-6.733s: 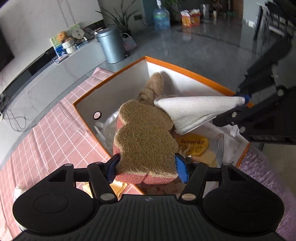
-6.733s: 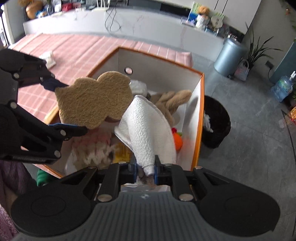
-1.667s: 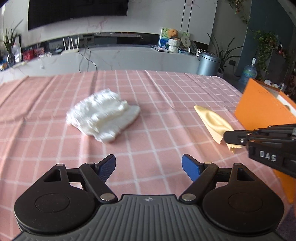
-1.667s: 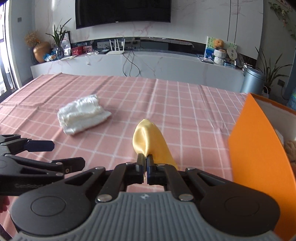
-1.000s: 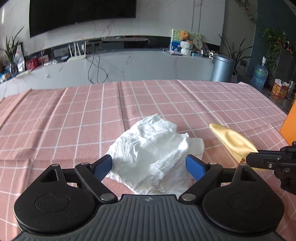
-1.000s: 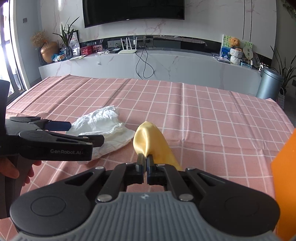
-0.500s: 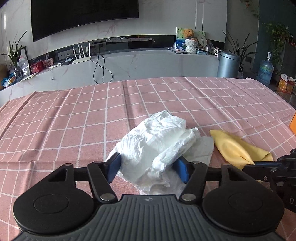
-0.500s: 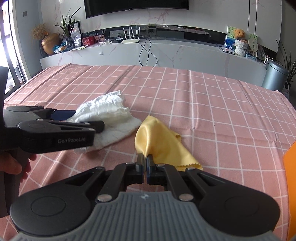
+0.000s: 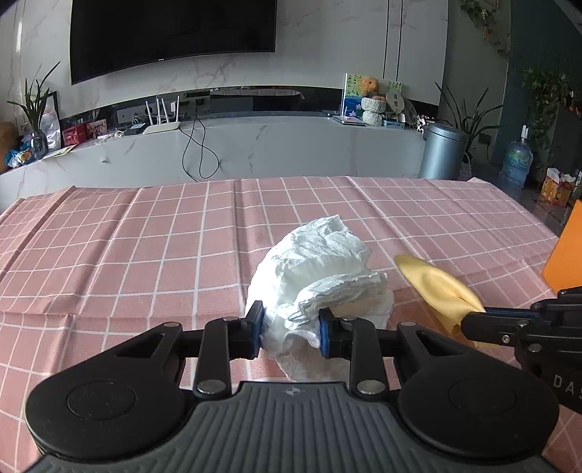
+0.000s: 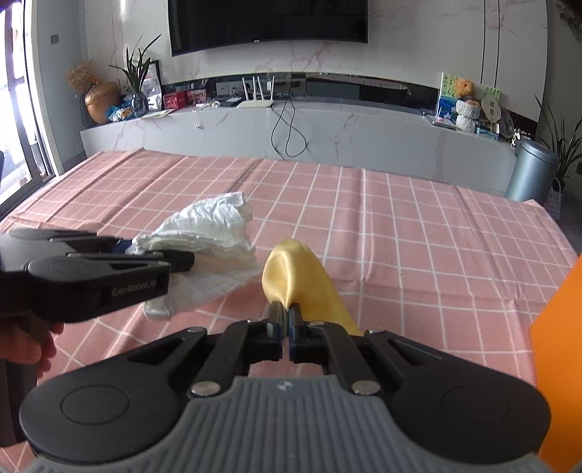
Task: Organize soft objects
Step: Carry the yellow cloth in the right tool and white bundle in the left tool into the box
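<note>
From the left wrist camera, a living room fills the background: a dark television on a marble wall, a long pale sideboard beneath it with a white router, and a grey bin with a water bottle off to the right. In front lies the counter, covered by a pink checked cloth with creases. The left gripper has its fingers pressed in on a crumpled white cloth, whose bulk bulges forward above the counter. To the right, the right gripper pinches a yellow cloth. An orange box edge shows at the far right.

From the right wrist camera, the same television and sideboard appear, with a gold vase and plants at the left end. The right gripper has its fingers nearly together, clamping the yellow cloth, which rises in a fold above the pink counter. To the left, the left gripper holds the white cloth, its lower edge just beside the yellow one. The orange box stands at the right edge.
</note>
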Available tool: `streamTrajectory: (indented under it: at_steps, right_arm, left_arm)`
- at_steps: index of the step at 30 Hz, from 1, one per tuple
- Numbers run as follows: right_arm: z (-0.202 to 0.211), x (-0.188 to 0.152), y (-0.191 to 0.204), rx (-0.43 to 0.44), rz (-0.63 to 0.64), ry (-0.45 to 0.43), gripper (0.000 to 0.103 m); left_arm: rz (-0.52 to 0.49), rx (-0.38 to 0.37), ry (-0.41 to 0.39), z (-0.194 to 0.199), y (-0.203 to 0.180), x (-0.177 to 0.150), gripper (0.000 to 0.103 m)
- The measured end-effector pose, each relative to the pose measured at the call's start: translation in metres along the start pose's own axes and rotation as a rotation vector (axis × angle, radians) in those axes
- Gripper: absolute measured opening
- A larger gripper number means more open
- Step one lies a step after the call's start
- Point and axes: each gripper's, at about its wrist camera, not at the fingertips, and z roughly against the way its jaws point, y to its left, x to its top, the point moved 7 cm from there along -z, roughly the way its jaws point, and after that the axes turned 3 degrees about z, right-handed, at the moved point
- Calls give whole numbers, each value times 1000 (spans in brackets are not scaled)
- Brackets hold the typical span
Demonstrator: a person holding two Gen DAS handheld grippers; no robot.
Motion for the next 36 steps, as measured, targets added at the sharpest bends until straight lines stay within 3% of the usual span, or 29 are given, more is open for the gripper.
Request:
streamTrajectory:
  at_steps: [10,27,36]
  right_arm:
    - [51,5,-12,0,-9,-67,0]
    - [162,-3,-49,-18,-24,-195,0]
    - [218,-8,-81,-73,-50,-279,0]
  left_arm:
    - [100,-91,-40,54,-32,0,32]
    - [112,-181,-85,125,-93,-5,32]
    - [78,-240,-123,153,-132,2,32]
